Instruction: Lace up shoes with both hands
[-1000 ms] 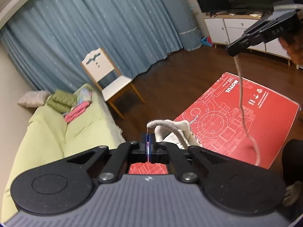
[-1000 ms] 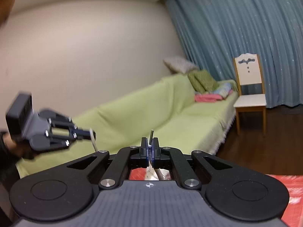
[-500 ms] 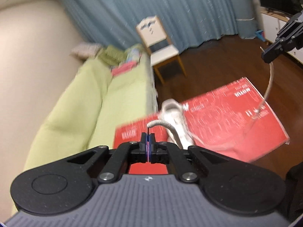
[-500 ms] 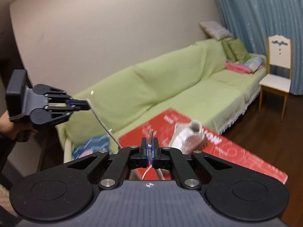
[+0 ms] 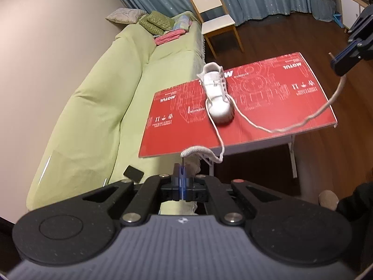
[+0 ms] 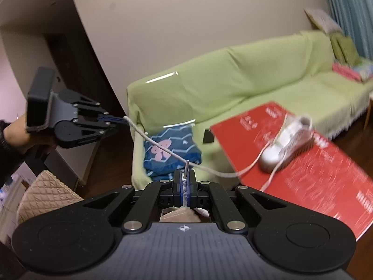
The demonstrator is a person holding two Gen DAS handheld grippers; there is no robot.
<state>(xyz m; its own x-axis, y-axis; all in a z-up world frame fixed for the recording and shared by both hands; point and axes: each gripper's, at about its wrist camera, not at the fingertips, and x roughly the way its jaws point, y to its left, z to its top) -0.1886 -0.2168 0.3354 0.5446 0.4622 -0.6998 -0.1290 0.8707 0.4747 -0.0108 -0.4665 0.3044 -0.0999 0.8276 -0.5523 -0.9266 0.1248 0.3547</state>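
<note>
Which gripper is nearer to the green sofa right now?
Left. The left gripper hangs beside the sofa's end; the right gripper is beyond the red table, on its side away from the sofa.

The right black two-finger tongs (image 6: 185,182) pinch the white woven shoelace (image 6: 209,169) end upright between blue pads. At left, the left black tongs (image 6: 121,121) clamp the lace's other end. Both strands sag back to the white high-top sneaker (image 6: 286,142) on the red printed worktop (image 6: 326,175), before a green-covered sofa (image 6: 233,77).
</note>
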